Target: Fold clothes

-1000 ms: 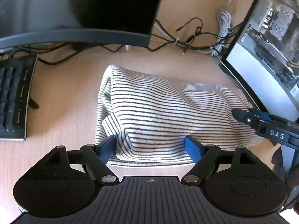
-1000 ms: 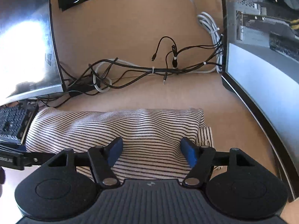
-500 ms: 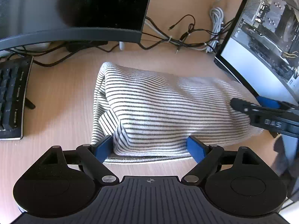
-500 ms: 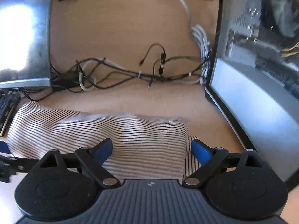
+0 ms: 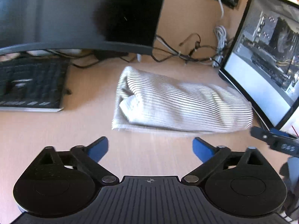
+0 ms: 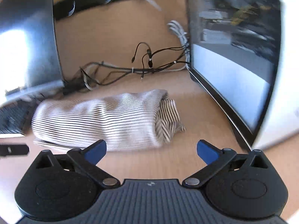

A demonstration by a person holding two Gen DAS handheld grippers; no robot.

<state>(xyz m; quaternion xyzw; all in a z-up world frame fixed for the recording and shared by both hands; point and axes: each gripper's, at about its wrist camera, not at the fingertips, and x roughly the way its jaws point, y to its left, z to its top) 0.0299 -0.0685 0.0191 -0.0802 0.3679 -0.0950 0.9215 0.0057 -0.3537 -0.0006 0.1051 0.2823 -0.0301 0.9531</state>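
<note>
A white garment with thin black stripes (image 5: pixel 179 106) lies folded into a thick bundle on the wooden desk (image 5: pixel 56 130). In the right wrist view the same striped garment (image 6: pixel 104 119) shows a loose end sticking out at its right side. My left gripper (image 5: pixel 150 149) is open and sits a short way in front of the bundle, touching nothing. My right gripper (image 6: pixel 151 149) is open too, just in front of the bundle's near edge. The right gripper's tip (image 5: pixel 269 138) shows at the right edge of the left wrist view.
A black keyboard (image 5: pixel 31 85) lies to the left of the garment. A dark monitor (image 5: pixel 78 15) stands behind it and a lit screen (image 5: pixel 261 59) stands close on the right. Tangled cables (image 6: pixel 142 67) run along the desk's back.
Both grippers have pulled back from the garment and risen; their fingers, which straddled its near edge, are now clear of it. The bundle stays folded on the desk.
</note>
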